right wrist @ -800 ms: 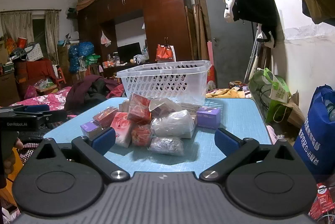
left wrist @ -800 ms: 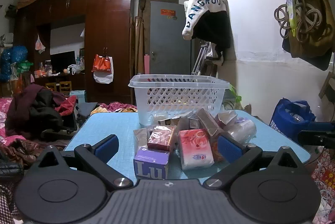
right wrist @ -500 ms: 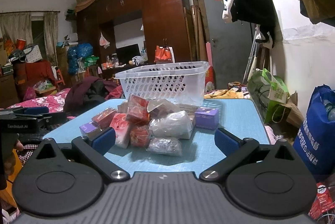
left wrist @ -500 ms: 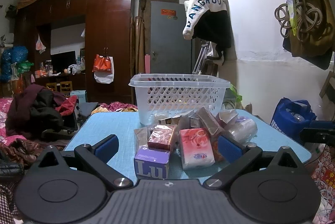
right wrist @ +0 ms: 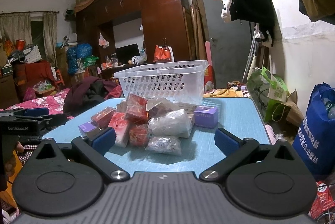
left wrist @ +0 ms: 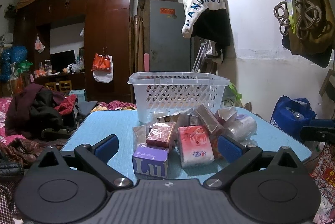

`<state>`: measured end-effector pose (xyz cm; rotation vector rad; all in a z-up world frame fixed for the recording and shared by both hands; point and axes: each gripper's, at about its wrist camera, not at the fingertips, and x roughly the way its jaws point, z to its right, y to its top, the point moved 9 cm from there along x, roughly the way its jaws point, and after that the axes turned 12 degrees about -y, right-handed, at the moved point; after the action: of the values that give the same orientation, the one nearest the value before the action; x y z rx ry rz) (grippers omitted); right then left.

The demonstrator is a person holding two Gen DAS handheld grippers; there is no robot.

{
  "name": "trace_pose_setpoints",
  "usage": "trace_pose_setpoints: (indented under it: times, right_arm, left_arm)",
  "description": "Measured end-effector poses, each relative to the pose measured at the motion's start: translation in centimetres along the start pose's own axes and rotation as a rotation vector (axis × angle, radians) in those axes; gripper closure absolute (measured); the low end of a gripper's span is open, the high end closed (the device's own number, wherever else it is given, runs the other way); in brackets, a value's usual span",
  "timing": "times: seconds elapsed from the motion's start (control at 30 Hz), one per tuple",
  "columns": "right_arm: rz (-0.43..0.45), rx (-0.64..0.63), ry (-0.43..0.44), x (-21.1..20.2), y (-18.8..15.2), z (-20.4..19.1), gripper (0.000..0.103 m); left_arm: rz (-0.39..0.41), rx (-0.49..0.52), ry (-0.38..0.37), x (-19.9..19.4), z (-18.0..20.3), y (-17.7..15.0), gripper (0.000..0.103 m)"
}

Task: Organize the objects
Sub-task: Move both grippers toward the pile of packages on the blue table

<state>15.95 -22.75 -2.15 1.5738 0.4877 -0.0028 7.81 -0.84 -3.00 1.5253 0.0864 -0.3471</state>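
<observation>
Where the blue tabletop (left wrist: 100, 125) ends farthest from both sets of jaws, a white lattice basket (left wrist: 178, 94) stands upright, long side across the view; dim shapes show through its holes, contents not clear. Ahead of the left gripper (left wrist: 166, 145), jaws spread wide and holding nothing, the pile of packets sits between the blue pads. Left to right: a purple "Lu" box (left wrist: 150, 161) nearest the jaws, printed face toward the camera; a red cellophane-wrapped box (left wrist: 160, 133) resting on its back edge; a pink tissue pack (left wrist: 195, 145), long axis running away toward the basket, tilted; a clear wrapped bundle (left wrist: 240, 125) just beyond the right pad.

Right gripper (right wrist: 165, 138) held level and low at the near tabletop edge, jaws likewise spread, nothing pinched. Between its pads: pink tissue pack (right wrist: 120, 126) by the left pad, red packet (right wrist: 138, 134), small clear bag (right wrist: 164, 144) nearest, larger clear bundle (right wrist: 170, 123) behind it, a second purple box (right wrist: 206, 116) set apart to the right.
</observation>
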Motion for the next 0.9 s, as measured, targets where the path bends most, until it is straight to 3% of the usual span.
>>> trace_pose_setpoints:
  times: [0.9]
  right_arm:
    - [-0.028,0.003,-0.016,1.1,-1.0,0.2,0.000]
  left_arm:
    - [-0.013,0.010,0.001,0.3,-0.2,-0.5,0.001]
